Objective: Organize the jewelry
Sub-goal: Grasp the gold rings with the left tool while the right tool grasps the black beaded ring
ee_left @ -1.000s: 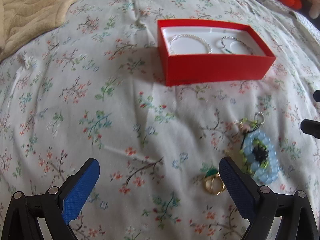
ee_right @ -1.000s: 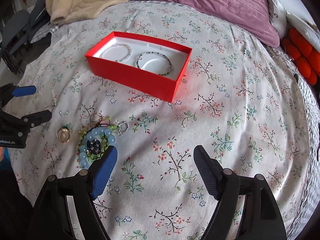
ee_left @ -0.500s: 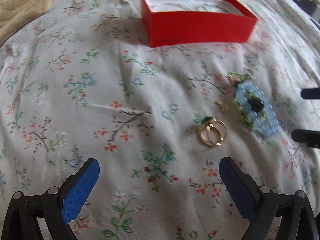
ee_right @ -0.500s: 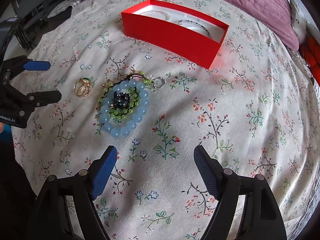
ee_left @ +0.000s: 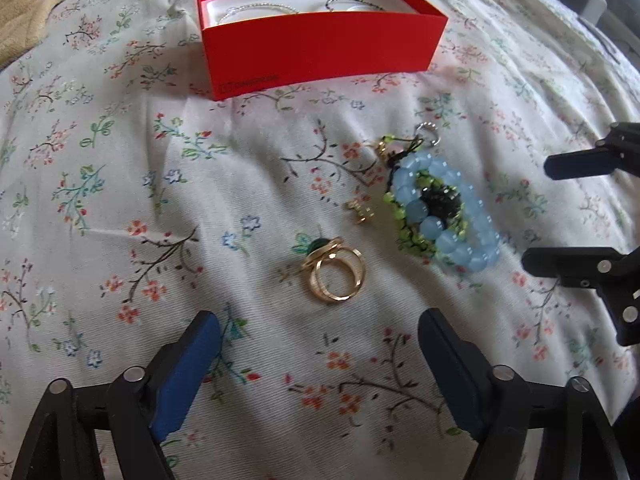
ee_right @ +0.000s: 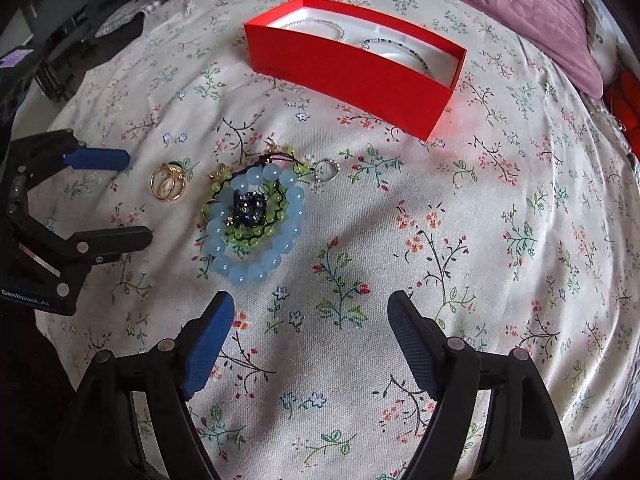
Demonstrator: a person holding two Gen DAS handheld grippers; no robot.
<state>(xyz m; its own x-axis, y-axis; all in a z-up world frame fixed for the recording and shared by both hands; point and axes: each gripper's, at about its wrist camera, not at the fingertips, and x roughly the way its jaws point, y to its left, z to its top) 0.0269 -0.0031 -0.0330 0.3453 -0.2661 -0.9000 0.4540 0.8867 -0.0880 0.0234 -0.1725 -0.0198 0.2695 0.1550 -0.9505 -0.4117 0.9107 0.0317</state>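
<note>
Floral bedspread point(ee_left: 160, 184). Gold rings point(ee_left: 334, 274) lie just ahead of the left gripper point(ee_left: 318, 338), jaws apart and just narrowing, nothing gripped. Right gripper point(ee_right: 310, 318) open; blue bead bracelet point(ee_right: 254, 222) ahead-left, possibly stacked.

Gold rings point(ee_left: 335, 276) beside beaded bracelets point(ee_left: 440, 216)

- Red box point(ee_left: 320, 48): one, far ahead of both grippers.
- Bracelets inside the box: two, one pale beaded point(ee_right: 320, 26), one dark beaded point(ee_right: 396, 50).
- Gold rings point(ee_left: 336, 274): a cluster just ahead of the left gripper point(ee_left: 320, 344); looks like two, exact count unclear.
- Nested bead bracelets point(ee_right: 252, 222): one heap, ahead-left of the right gripper point(ee_right: 310, 320).
- Small silver ring point(ee_right: 327, 170): one.
- Grippers: two.
</note>
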